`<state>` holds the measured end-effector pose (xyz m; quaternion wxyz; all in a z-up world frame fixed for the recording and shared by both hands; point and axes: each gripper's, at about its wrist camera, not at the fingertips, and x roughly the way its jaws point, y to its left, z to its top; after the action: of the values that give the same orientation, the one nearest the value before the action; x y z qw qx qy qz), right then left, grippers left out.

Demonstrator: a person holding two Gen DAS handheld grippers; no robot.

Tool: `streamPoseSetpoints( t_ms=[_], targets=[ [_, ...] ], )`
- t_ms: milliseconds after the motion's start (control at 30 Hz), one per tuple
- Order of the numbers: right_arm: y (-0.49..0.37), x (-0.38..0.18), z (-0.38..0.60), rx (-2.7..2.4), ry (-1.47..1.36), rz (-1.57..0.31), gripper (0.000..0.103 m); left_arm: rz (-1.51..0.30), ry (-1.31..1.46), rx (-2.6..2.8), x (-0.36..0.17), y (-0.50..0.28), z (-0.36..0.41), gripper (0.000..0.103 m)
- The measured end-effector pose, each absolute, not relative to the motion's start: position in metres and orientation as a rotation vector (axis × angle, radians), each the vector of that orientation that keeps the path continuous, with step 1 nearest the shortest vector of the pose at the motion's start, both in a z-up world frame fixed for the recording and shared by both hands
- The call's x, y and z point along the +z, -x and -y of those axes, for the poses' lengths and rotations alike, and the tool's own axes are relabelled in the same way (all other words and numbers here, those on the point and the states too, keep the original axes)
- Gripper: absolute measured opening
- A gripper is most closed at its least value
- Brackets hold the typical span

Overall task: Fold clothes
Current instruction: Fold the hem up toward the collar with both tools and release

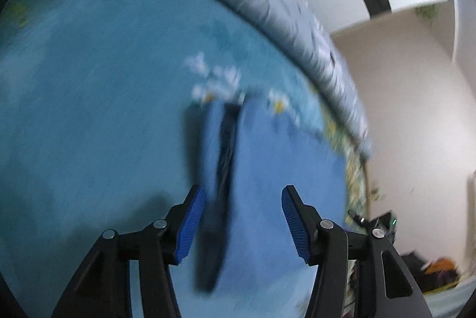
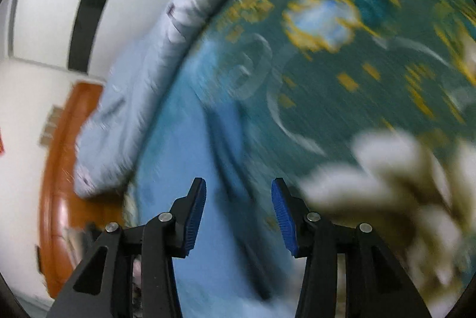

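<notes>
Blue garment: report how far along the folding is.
Done: nothing clearly; both views are motion-blurred. In hand: nothing, since the left gripper and right gripper are both open over the blue garment on the bedspread. Left: gripping and folding it.

Left tool [image 1: 242, 224]: two black angular arms are showing, each carrying a ribbed blue pad [image 1: 192, 224] on its inner face. Round silver screws [image 1: 108, 234] are sitting at the joints, two per arm. Right tool [image 2: 239, 218]: the same black linkage is showing, with ribbed blue pads [image 2: 284, 218], silver screws [image 2: 165, 217] and triangular cut-outs [image 2: 90, 273] in the outer arms.
</notes>
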<state>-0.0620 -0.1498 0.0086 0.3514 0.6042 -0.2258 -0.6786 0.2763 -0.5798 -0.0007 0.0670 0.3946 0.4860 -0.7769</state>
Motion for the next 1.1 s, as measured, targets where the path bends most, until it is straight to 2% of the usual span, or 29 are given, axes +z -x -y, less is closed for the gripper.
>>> streamPoseSetpoints(
  t_ms=[167, 233, 333, 500, 533, 567, 600, 633, 667, 700, 833, 1100],
  targets=[
    [0.025, 0.006, 0.121, -1.726, -1.57, 0.583, 0.047, -1.373, -1.358, -2.338, -0.014, -0.292, 0.549, 0.062],
    [0.018, 0.006, 0.126, -1.719, -1.574, 0.572, 0.047, -1.401, -1.396, -2.323, -0.023, -0.287, 0.539, 0.062],
    [0.012, 0.002, 0.139, -1.689, -1.575, 0.587, 0.047, -1.407, -1.367, -2.329, -0.024, -0.28, 0.531, 0.068],
    [0.004, -0.005, 0.154, -1.702, -1.54, 0.649, 0.047, -1.474, -1.296, -2.316, -0.027, -0.275, 0.529, 0.067],
    [0.004, -0.005, 0.153, -1.703, -1.53, 0.685, 0.044, -1.486, -1.282, -2.314, -0.027, -0.276, 0.529, 0.066],
    [0.004, -0.007, 0.151, -1.703, -1.526, 0.73, 0.033, -1.498, -1.271, -2.311, -0.027, -0.277, 0.53, 0.061],
    [0.005, -0.009, 0.151, -1.701, -1.531, 0.767, 0.029, -1.511, -1.27, -2.3, -0.027, -0.278, 0.53, 0.046],
    [0.005, -0.009, 0.151, -1.702, -1.532, 0.786, 0.021, -1.523, -1.272, -2.286, -0.028, -0.278, 0.53, 0.039],
    [0.004, -0.009, 0.151, -1.704, -1.533, 0.803, 0.014, -1.532, -1.277, -2.267, -0.03, -0.278, 0.529, 0.025],
    [0.004, -0.009, 0.151, -1.705, -1.534, 0.82, 0.014, -1.562, -1.272, -2.247, -0.032, -0.279, 0.53, 0.014],
    [-0.002, 0.002, 0.148, -1.715, -1.506, 0.862, 0.01, -1.639, -1.213, -2.213, -0.027, -0.29, 0.529, 0.011],
    [-0.066, 0.045, 0.1, -1.725, -1.374, 0.801, 0.009, -1.489, -1.251, -2.366, 0.016, -0.357, 0.477, 0.011]
  ],
)
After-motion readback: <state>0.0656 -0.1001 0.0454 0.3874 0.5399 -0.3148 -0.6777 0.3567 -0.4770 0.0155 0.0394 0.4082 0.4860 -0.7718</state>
